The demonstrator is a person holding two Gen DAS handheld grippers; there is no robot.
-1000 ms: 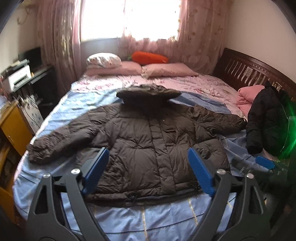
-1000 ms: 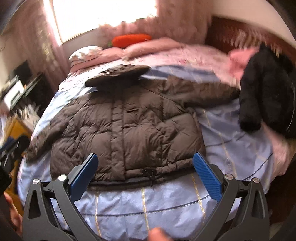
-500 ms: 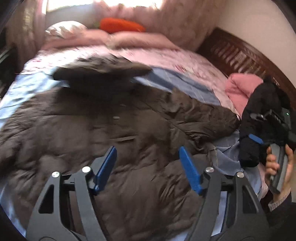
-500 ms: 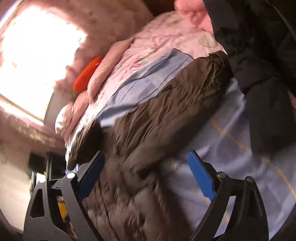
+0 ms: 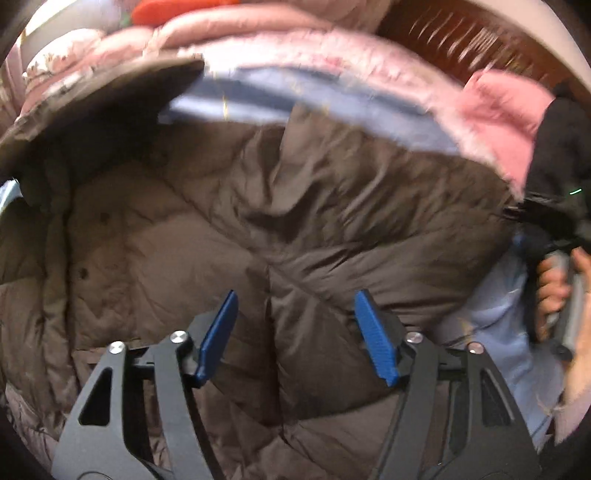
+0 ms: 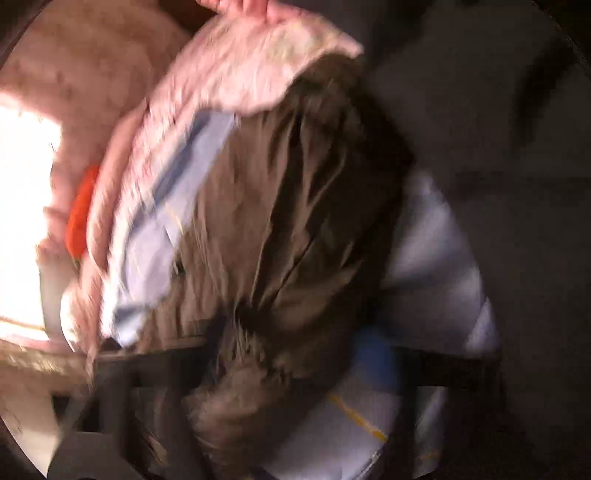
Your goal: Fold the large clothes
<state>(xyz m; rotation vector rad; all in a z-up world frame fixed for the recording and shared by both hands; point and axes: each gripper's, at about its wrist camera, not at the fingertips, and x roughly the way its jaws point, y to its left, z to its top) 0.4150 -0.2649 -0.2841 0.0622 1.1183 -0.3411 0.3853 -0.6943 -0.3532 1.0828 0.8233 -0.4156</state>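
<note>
Pink pillows (image 5: 236, 26), wooden headboard (image 5: 443, 33)

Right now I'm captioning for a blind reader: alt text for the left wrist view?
A brown puffer jacket fills the view, spread on a blue sheet, with the left claw open just above it. Pink bedding lies beyond.

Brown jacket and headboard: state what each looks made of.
Brown jacket: thin woven shell, probably nylon or polyester, over puffy fill; quilted seams and a slight sheen suggest it. Headboard: apparently dark reddish wood with a glossy finish; motion blur leaves this uncertain.
</note>
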